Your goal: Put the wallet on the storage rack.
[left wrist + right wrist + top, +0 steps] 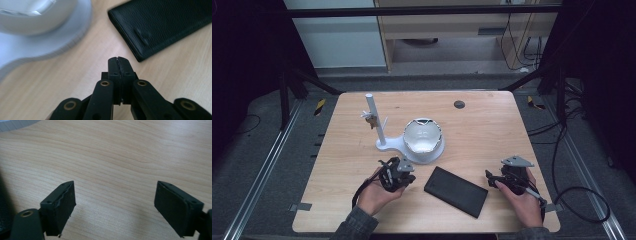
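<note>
1. Jaws first: we see the left gripper (118, 61) with its pads pressed together on nothing, and the right gripper (115, 207) with its pads standing well apart over bare wood.
2. We find the black leather wallet (456, 191) lying flat on the near half of the table (492, 125), between our two hands.
3. Its long axis runs from far-left to near-right.
4. From the left gripper it lies just to the right; from the right gripper, to the left.
5. We judge the left one slightly nearer, at the wallet's far-left corner.
6. Beyond stands a white key stand (377, 125) with a bowl (423, 137).
</note>
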Motion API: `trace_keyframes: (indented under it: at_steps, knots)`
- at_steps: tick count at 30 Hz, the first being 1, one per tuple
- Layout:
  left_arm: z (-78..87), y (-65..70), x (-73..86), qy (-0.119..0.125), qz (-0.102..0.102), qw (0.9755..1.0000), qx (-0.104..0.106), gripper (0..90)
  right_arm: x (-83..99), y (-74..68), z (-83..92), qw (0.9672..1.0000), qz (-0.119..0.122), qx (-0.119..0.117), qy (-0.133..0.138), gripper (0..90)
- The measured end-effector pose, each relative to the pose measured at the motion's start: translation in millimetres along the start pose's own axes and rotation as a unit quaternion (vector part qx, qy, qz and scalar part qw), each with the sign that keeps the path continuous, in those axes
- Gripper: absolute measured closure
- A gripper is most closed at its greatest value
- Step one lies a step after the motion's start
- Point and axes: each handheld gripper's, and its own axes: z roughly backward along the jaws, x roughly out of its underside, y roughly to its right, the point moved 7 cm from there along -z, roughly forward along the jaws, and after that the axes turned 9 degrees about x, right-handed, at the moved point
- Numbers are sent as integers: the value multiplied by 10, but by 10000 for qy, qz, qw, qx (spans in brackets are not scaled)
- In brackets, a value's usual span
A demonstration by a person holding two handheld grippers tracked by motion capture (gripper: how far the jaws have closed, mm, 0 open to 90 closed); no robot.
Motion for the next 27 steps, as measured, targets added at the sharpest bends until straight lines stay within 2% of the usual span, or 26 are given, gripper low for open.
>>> trace_keyframes:
  at_steps: [3, 6, 9, 12, 17, 27]
  knots:
    - [-72, 12, 67, -145, -46, 9999, -51, 899, 3, -5, 0, 10000, 47, -7, -9, 218]
    - [-118, 17, 90, -160, -32, 9998, -64, 900, 10, -18, -4, 10000, 76, -35, -34, 249]
    - [-177, 45, 115, -267, -63, 9996, -24, 900, 6, -47, -11, 9999, 126, -92, -54, 275]
    - [-206, 63, 126, -290, -82, 9995, -5, 900, 5, -46, -20, 9997, 236, -77, -51, 287]
    - [-220, 80, 131, -301, -78, 9995, 40, 900, 10, -54, -17, 9997, 232, -92, -72, 291]
    - [-321, 184, 75, -300, -213, 9992, 148, 900, 6, -49, -4, 9996, 275, -99, -50, 309]
